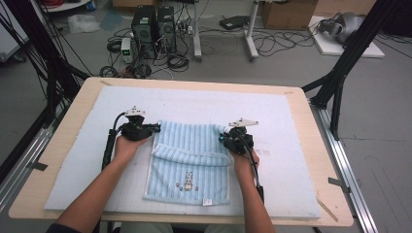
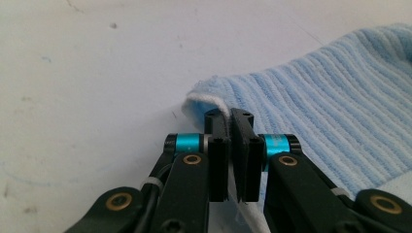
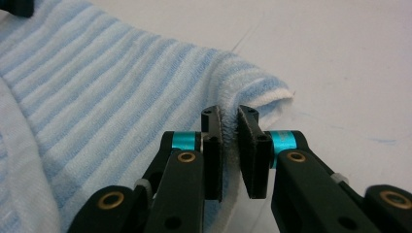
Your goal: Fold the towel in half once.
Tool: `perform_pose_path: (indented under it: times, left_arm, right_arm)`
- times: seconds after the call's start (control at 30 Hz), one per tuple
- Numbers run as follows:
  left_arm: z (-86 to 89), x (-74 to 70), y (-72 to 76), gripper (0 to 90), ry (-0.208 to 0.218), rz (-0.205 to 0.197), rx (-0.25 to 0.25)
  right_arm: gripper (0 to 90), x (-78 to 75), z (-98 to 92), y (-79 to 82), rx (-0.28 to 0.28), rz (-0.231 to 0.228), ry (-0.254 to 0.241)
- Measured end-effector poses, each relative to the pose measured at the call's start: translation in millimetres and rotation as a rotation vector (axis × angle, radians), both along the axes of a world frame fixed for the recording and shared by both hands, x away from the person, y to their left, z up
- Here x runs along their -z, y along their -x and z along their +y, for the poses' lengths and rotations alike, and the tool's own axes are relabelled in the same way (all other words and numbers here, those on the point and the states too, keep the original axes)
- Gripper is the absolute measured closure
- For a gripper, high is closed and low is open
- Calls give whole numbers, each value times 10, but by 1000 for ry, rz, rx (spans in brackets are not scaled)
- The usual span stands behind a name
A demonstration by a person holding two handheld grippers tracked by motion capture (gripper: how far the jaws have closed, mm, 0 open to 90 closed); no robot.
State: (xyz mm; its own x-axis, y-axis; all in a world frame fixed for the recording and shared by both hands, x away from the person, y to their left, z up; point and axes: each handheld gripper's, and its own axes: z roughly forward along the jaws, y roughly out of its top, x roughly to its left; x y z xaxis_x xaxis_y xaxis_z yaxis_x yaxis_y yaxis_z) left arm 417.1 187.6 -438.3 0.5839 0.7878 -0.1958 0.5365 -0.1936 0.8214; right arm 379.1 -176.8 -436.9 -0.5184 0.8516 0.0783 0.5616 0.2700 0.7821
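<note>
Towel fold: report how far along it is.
Done: the far part of the towel is doubled over toward the bunny end. In hand: left gripper and right gripper each pinch a folded corner. Left: the bunny half lies uncovered, so the fold looks unfinished.

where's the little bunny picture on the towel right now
In the high view the bunny picture sits on the near half of the blue striped towel, centred between the person's forearms, just above the white label on the near edge.

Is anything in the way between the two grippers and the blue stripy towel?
No. The left gripper and right gripper are each already shut on an edge of the light-blue striped terry towel, with nothing visible between.
</note>
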Motion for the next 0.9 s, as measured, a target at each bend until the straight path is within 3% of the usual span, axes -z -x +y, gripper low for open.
perform_pose_path:
  times: [0.1, 0.2, 0.27, 0.53, 0.67, 0.8, 0.9]
  left_arm:
    - [3, 13, -40, 852, 15, -32, -11]
    - [34, 79, -81, 852, 5, -7, -11]
    - [48, 100, -107, 852, 26, -7, -24]
    - [43, 43, -237, 847, 24, -3, -26]
    - [57, 34, -224, 702, 17, 20, -39]
    - [86, -23, -177, 560, 52, 49, -17]
    - [64, -74, -89, 524, 65, 19, 15]
  right_arm:
    - [813, 10, 12, -86, 13, 7, 14]
    - [810, 30, 18, -156, 30, 18, 7]
    - [809, 39, 32, -186, 33, 15, 12]
    - [793, -34, 68, -329, 58, -1, 35]
    - [692, -18, 59, -339, 79, 9, 22]
    - [600, -41, 23, -312, 89, 12, 7]
    - [561, -76, -11, -259, 75, 2, -3]
